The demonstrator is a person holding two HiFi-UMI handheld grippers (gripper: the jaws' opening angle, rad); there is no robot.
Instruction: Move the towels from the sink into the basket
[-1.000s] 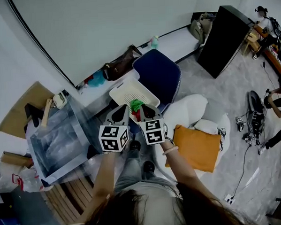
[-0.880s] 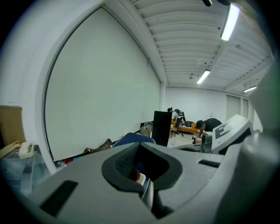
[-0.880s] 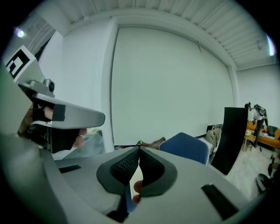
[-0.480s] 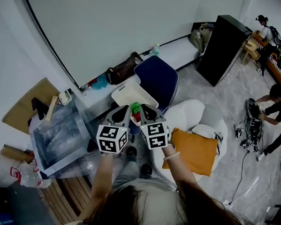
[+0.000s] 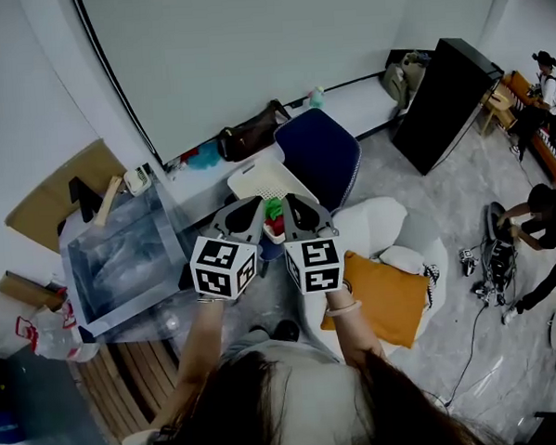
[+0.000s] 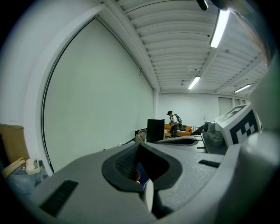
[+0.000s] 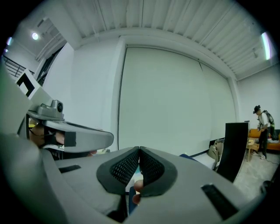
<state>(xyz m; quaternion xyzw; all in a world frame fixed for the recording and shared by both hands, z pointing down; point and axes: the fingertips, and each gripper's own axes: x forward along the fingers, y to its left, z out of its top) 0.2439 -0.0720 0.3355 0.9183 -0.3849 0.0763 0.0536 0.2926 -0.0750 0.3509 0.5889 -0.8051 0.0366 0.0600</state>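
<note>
In the head view, my left gripper (image 5: pixel 250 205) and right gripper (image 5: pixel 292 202) are held up side by side, level, in front of the person. Both have their jaws together with nothing between them, as the left gripper view (image 6: pixel 139 146) and right gripper view (image 7: pixel 139 150) show. Below and beyond the tips stands a white perforated basket (image 5: pixel 255 179). A green towel (image 5: pixel 274 208) and a red towel (image 5: pixel 277 229) show in the gap between the grippers, in the basket's near end. The shiny sink (image 5: pixel 77 283) lies to the left; what it holds is unclear.
A blue chair (image 5: pixel 319 154) stands right behind the basket. A white beanbag (image 5: pixel 390 225) with an orange cushion (image 5: pixel 386 295) lies to the right. A brown bag (image 5: pixel 250 135) sits by the wall and a black cabinet (image 5: pixel 447 87) at far right. People (image 5: pixel 547 221) work at the right.
Both grippers have risen toward the head camera, still side by side and shut. The towels and basket have stayed where they were.
</note>
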